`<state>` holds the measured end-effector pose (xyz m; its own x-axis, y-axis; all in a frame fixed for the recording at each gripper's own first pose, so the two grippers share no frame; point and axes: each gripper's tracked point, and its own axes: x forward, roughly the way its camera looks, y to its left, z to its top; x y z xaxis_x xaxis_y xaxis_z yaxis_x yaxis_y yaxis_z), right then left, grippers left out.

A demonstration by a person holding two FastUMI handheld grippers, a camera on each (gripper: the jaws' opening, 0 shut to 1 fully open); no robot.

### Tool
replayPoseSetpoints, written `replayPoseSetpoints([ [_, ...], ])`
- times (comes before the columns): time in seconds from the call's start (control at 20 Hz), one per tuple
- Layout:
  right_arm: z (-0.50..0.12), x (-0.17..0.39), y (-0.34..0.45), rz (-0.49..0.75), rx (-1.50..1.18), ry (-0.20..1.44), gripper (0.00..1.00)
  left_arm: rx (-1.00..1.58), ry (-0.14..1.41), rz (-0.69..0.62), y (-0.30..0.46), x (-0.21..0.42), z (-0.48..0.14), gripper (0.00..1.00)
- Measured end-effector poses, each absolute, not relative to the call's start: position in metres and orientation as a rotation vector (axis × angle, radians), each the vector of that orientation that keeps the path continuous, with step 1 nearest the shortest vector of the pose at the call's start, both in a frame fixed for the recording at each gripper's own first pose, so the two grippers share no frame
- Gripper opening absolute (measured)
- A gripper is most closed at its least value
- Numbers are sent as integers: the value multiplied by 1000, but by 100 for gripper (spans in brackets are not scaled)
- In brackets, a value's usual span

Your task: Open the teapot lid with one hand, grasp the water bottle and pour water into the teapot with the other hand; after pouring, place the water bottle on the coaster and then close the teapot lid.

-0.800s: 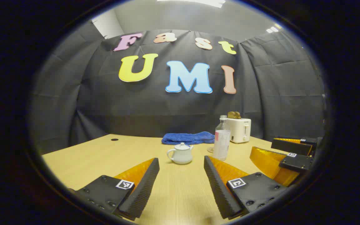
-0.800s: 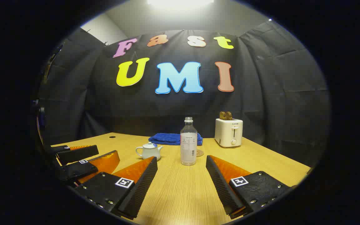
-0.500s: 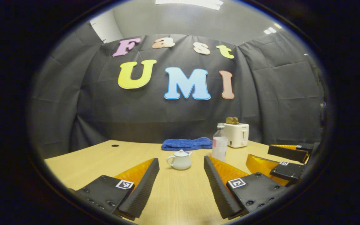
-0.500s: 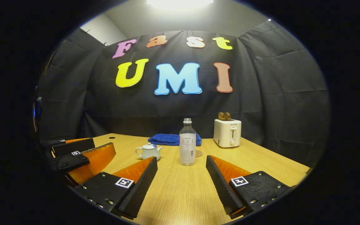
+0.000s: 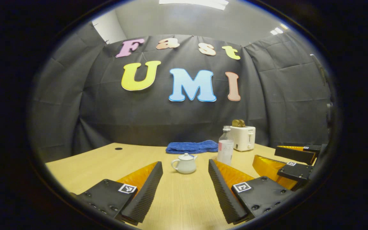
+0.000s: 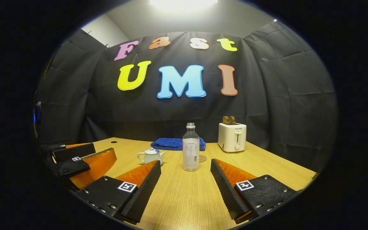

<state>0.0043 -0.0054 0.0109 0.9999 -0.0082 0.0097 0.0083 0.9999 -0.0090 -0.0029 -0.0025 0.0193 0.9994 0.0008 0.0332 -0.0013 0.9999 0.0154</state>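
A small white teapot (image 5: 184,164) with its lid (image 5: 186,156) on stands on the wooden table (image 5: 107,163), straight ahead of my open left gripper (image 5: 184,187). A clear uncapped water bottle (image 6: 190,148) stands upright ahead of my open right gripper (image 6: 185,183); the teapot (image 6: 150,156) is to its left. A round coaster (image 6: 203,157) lies just behind the bottle on the right. In the left gripper view the bottle (image 5: 225,146) is right of the teapot and the right gripper (image 5: 291,161) shows at the far right. The left gripper (image 6: 75,158) appears at the left of the right gripper view.
A folded blue towel (image 6: 171,143) lies at the back of the table. A white toaster (image 6: 231,137) with bread in it stands at the back right. A small dark hole (image 5: 118,148) marks the table's far left. Black cloth closes the booth behind.
Both grippers drew back a little from the table's objects, so teapot and bottle look smaller. The left gripper view tilted down slightly. Jaws stayed open.
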Motion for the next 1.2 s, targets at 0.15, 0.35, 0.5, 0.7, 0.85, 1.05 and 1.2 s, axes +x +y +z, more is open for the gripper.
replayPoseSetpoints([
  [0.15, 13, 18, -7, -4, -30, 1, 97, 12, -32, -29, -9, 8, 21, 95],
  [0.35, 15, 41, -4, 13, -11, 14, 97, 16, -58, -54, -11, 28, 30, 95],
  [0.5, 12, 59, -1, 25, 17, 38, 97, 28, -84, -57, -9, 46, 39, 95],
  [0.7, 12, 91, -4, 14, 11, 61, 97, 0, -38, -97, -9, 83, 29, 94],
  [0.85, 14, 115, -10, -8, 20, 75, 97, -35, -13, -137, -10, 112, 26, 94],
  [1.05, 7, 148, -19, -28, 24, 117, 97, 5, 31, -172, -13, 153, 17, 94],
  [1.2, 0, 168, -24, -42, 9, 134, 97, 43, 54, -185, -17, 181, 6, 95],
])
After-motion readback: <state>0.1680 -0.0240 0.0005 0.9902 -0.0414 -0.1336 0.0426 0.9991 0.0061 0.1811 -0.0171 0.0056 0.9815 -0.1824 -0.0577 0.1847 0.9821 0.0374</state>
